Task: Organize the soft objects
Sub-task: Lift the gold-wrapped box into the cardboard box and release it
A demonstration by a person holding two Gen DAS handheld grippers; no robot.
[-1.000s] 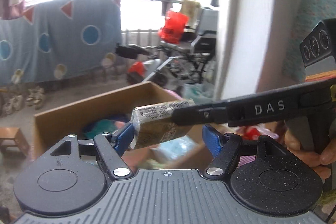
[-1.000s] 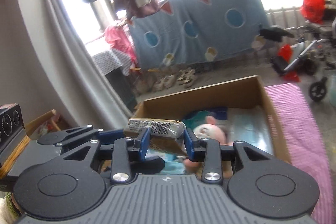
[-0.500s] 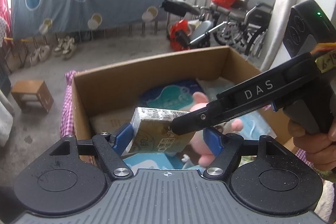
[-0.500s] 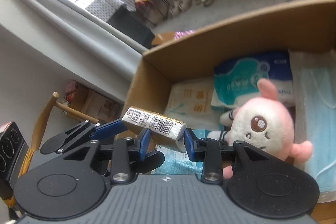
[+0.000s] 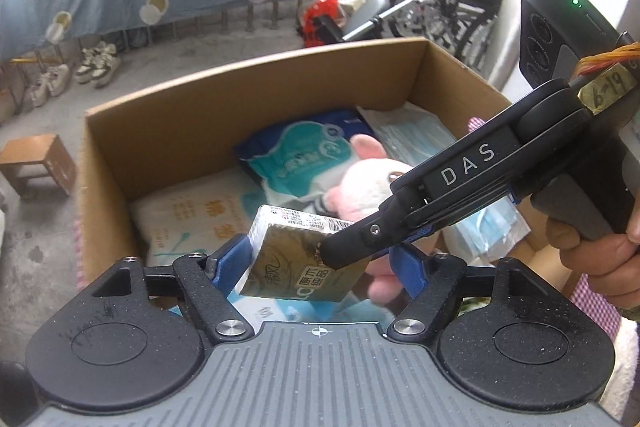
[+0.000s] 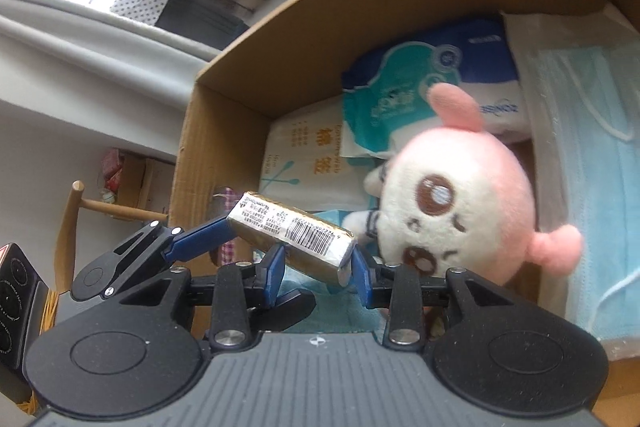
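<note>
A gold-wrapped tissue pack [image 5: 296, 259] [image 6: 288, 231] hangs over an open cardboard box [image 5: 240, 99] [image 6: 304, 39]. My right gripper [image 6: 318, 267] is shut on one end of the pack; in the left wrist view it reaches in from the right. My left gripper [image 5: 318, 263] straddles the pack's other end. Its jaws are opening: the left pad is at the wrapper and the right pad stands clear. Below in the box lie a pink and white plush [image 5: 368, 187] [image 6: 452, 211], a teal tissue bag [image 5: 300, 155], a cotton swab pack [image 5: 192, 219] and blue face masks [image 6: 592, 147].
A person's hand [image 5: 592, 259] grips the right tool's handle. The box rests on a pink checked cloth [image 5: 592, 307]. On the floor beyond are a small wooden stool [image 5: 36, 163], shoes [image 5: 92, 67] and wheelchairs [image 5: 420, 3]. A wooden chair [image 6: 76, 211] stands left of the box.
Both grippers have tilted down and sunk toward the box with the pack between them. The left gripper's right pad has drawn away from the pack.
</note>
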